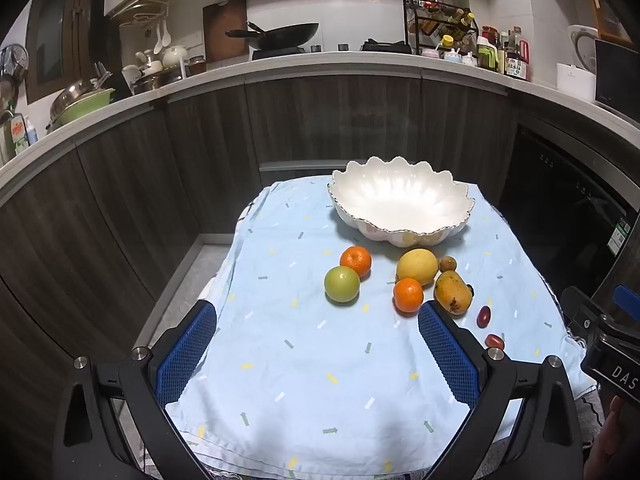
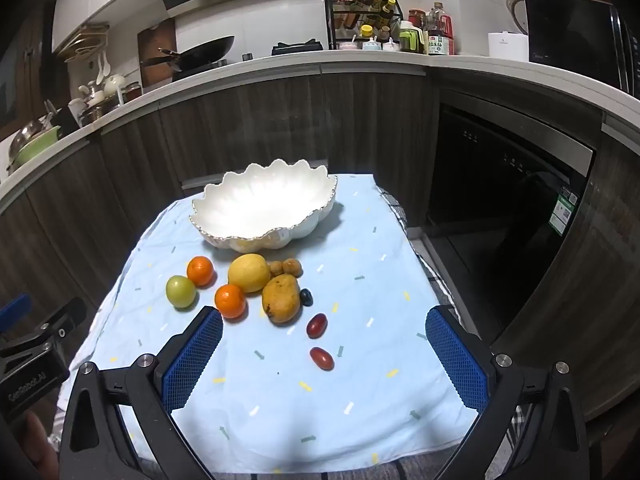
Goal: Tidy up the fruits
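A black wok (image 1: 280, 34) sits on the long white countertop (image 1: 360, 65). Right of the wok stands a spice rack (image 1: 440, 20), then bottles (image 1: 514, 58). Left of it, stacked dishes (image 1: 80, 106), perhaps drying.

A white scalloped bowl (image 2: 264, 208) sits empty at the far end of the cloth. In front of it lie the fruits — a green apple (image 2: 181, 291), two oranges (image 2: 200, 270), a lemon (image 2: 249, 272), a spotted mango (image 2: 281, 298) — and two red grapes (image 2: 317, 325) nearer, apart.
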`<control>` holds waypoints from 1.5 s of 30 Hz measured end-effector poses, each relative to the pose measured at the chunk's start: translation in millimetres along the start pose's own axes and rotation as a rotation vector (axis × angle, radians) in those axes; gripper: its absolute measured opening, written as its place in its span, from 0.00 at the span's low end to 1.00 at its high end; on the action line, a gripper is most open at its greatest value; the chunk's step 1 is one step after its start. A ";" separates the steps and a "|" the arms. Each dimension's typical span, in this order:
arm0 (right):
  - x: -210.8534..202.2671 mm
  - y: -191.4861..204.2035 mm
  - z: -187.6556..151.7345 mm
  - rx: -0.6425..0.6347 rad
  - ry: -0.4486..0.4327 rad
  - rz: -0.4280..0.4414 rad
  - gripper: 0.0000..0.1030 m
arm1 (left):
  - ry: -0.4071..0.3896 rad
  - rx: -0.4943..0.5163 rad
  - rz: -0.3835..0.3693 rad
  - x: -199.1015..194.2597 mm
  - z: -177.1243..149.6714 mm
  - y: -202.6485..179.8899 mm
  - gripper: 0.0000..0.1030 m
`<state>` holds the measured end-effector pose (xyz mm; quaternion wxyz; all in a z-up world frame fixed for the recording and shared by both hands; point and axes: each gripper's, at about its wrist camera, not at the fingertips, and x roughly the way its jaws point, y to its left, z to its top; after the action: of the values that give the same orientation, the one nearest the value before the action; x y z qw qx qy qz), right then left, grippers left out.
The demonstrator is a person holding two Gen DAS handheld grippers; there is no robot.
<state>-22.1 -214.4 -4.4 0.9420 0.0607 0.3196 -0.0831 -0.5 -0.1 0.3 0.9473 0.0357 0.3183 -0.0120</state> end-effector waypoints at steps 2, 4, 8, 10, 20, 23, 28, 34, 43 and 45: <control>0.1 0.2 0.1 0.001 0.000 0.001 1.00 | -0.004 0.003 0.006 -1.2 -0.1 0.1 1.00; 0.4 0.4 0.4 0.003 0.003 0.000 1.00 | -0.004 0.003 0.009 1.4 -4.5 -2.2 1.00; -0.2 0.7 0.4 0.002 0.000 0.002 1.00 | 0.001 -0.001 0.001 3.9 -5.9 0.6 1.00; -0.1 0.8 0.6 0.003 0.001 0.002 1.00 | 0.007 0.000 0.003 2.0 -3.0 -0.1 1.00; 0.6 -1.2 0.4 0.005 0.001 0.004 1.00 | 0.005 0.000 0.003 1.3 -1.1 -1.4 1.00; -0.1 2.4 0.8 0.006 0.002 0.003 1.00 | 0.004 0.001 0.004 1.6 -1.4 -1.7 1.00; 0.3 0.3 0.4 0.005 0.001 0.005 1.00 | 0.003 0.001 0.001 0.2 -1.0 -0.2 1.00; 0.4 0.3 0.5 0.006 0.002 0.006 1.00 | 0.003 0.001 0.000 0.4 -1.4 0.0 1.00; 0.9 0.0 1.2 0.007 0.003 0.006 1.00 | 0.005 0.001 0.000 0.1 -1.6 -0.5 1.00; 0.9 0.6 1.7 0.007 0.005 0.005 1.00 | 0.005 0.000 -0.001 0.2 -1.6 -0.4 1.00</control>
<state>-20.2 -214.2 -3.6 0.9412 0.0649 0.3213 -0.0814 -1.4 -0.5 -1.1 0.9465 0.0358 0.3205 -0.0123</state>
